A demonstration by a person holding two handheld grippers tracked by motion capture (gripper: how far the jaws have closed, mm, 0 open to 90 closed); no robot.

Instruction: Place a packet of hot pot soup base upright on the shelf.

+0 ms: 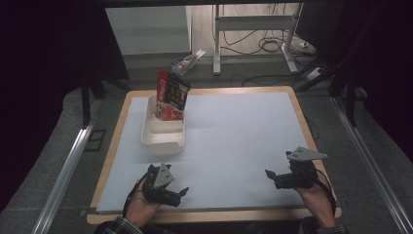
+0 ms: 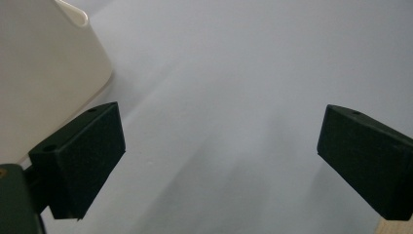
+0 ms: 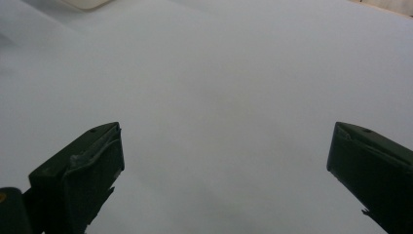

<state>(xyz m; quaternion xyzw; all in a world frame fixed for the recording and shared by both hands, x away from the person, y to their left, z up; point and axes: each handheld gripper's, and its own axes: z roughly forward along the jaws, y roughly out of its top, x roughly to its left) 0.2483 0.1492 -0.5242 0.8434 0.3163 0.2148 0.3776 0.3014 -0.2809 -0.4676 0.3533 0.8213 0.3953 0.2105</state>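
My left gripper stands with its jaws spread wide and nothing between them but pale blue table cover. My right gripper is spread just as wide over the same bare sheet. Neither touches anything.

Just beside my left jaw in the left gripper view rises the cream wall of the tray, its rounded rim cut off by the frame's top edge. From the high view this white tray sits near the left side of the table, a little ahead of my left gripper. A red and black snack bag stands upright in the tray's far end, leaning slightly. It carries white lettering and a dark printed panel, but the writing is too small and blurred for me to read.

My left hand rests low at the near edge, the gripper angled inward to the right. My right gripper points left across the table, my right hand behind it; a checked sleeve cuff is cut off at the bottom.
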